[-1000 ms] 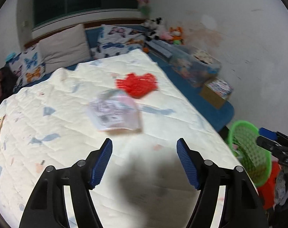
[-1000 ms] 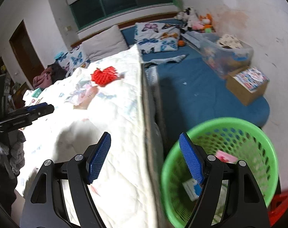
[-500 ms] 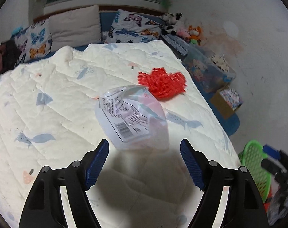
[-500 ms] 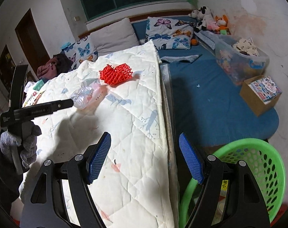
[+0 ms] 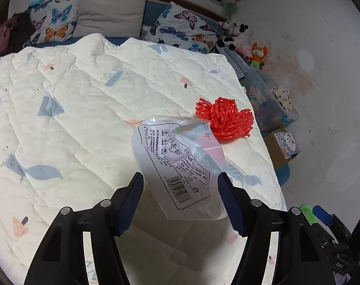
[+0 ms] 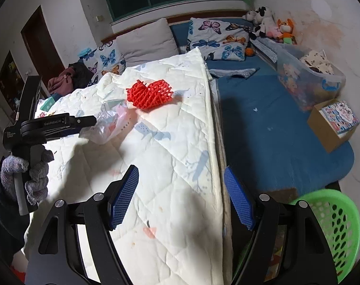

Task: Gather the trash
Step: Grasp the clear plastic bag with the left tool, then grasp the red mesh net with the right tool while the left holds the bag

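Note:
A clear plastic wrapper [image 5: 180, 166] with a printed label and barcode lies on the white quilt [image 5: 85, 109]. My left gripper [image 5: 181, 201] is open, its jaws either side of the wrapper's near edge. A red foam net [image 5: 225, 118] lies just behind the wrapper. In the right wrist view the wrapper [image 6: 108, 123] sits at the left gripper's tip [image 6: 85, 121], with the red net [image 6: 150, 93] beyond. My right gripper [image 6: 181, 196] is open and empty above the quilt's right edge. A green trash basket [image 6: 332, 228] stands on the floor at lower right.
Pillows [image 5: 108, 14] line the head of the bed. A blue mat [image 6: 275, 123] lies right of the bed, with a clear storage bin [image 6: 306, 78] and a cardboard box [image 6: 332, 123]. Plush toys [image 6: 272, 26] sit in the corner. The basket rim [image 5: 307, 210] shows at lower right.
My left gripper has moved forward across the quilt until the wrapper sits between its open jaws. My right gripper has swung from over the basket back toward the bed.

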### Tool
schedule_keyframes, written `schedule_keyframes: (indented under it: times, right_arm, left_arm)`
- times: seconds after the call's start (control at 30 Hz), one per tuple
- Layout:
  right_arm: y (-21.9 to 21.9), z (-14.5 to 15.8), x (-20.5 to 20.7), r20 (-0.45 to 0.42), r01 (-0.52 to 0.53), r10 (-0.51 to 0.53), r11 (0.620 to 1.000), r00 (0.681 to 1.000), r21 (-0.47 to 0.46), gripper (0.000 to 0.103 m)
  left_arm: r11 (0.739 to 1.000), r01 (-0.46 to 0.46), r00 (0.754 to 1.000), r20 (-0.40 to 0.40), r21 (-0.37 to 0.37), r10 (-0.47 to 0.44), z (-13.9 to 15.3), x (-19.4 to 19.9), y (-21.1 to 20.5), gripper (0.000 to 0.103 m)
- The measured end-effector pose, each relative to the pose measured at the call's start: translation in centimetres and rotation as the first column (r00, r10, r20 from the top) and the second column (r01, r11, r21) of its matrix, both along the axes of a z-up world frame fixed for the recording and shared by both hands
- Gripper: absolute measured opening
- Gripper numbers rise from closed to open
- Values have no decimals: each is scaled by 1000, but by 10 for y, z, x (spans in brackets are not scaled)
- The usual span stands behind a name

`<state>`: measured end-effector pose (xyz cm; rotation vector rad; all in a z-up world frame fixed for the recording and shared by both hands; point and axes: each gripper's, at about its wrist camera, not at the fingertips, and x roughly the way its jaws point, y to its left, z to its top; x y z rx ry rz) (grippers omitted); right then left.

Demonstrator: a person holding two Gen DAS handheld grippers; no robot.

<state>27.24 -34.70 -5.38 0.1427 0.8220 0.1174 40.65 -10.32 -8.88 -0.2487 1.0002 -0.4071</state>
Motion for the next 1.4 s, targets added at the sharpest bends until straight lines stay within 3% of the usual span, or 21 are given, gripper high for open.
schedule_keyframes:
  times: [0.37, 0.53, 0.6, 0.8, 1.4]
  right_arm:
    - [13, -4, 23, -1, -27, 27, 1000, 1000, 5, 74]
    - [15, -5, 28, -2, -27, 27, 1000, 1000, 3, 74]
    - [17, -5, 33, -1, -27, 27, 1000, 1000, 0, 74]
    - [22, -5, 54, 0, -32, 32, 999, 999, 19, 74]
    - [69, -18, 142, -31, -64, 66, 995, 997, 72, 74]
  left_arm:
    - [989, -53, 992, -119, -139, 37, -19, 8, 15, 53]
    - [977, -75, 985, -167, -198, 42, -29, 12, 18, 33]
    - [971, -83, 980, -193, -225, 39, -34, 13, 20, 18]
    - [963, -90, 980, -195, -253, 40, -32, 8, 28, 5]
    - [964, -104, 991, -101, -243, 82, 14, -14, 98, 3]
